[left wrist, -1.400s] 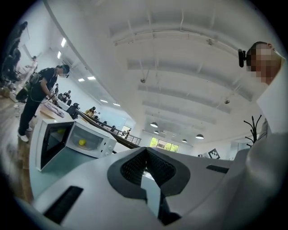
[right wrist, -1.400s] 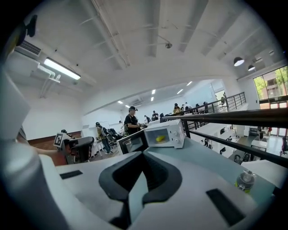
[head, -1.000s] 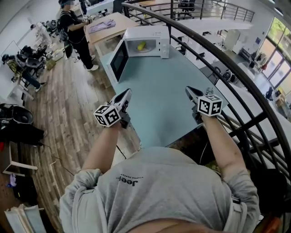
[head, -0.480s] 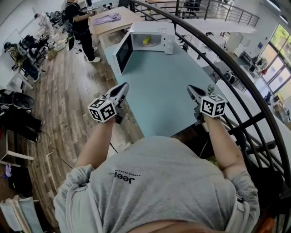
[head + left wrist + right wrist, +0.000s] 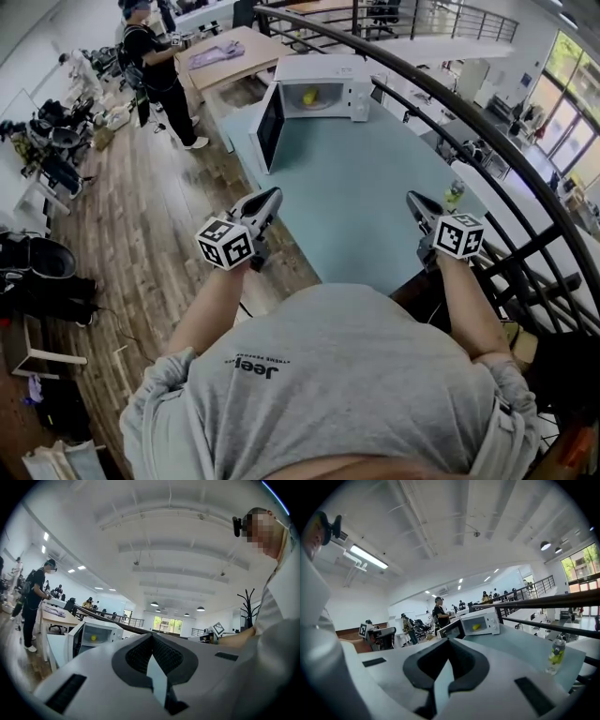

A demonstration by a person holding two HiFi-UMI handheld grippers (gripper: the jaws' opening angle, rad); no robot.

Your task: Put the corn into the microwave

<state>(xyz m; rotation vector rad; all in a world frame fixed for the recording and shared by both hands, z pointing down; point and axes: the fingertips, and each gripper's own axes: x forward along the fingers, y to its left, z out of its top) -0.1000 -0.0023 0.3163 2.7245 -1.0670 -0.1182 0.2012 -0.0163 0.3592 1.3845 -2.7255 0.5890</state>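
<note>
The head view looks steeply down from above the person, over the shoulders, onto a pale blue counter (image 5: 366, 206) with a microwave (image 5: 323, 80) far off at its end. Each gripper view sits low behind its own jaws, facing level across the counter. All three share the distant microwave.

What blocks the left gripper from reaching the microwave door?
Likely nothing, so yes: only bare table lies between the left gripper and the open microwave door, though it's at the far end.
</note>
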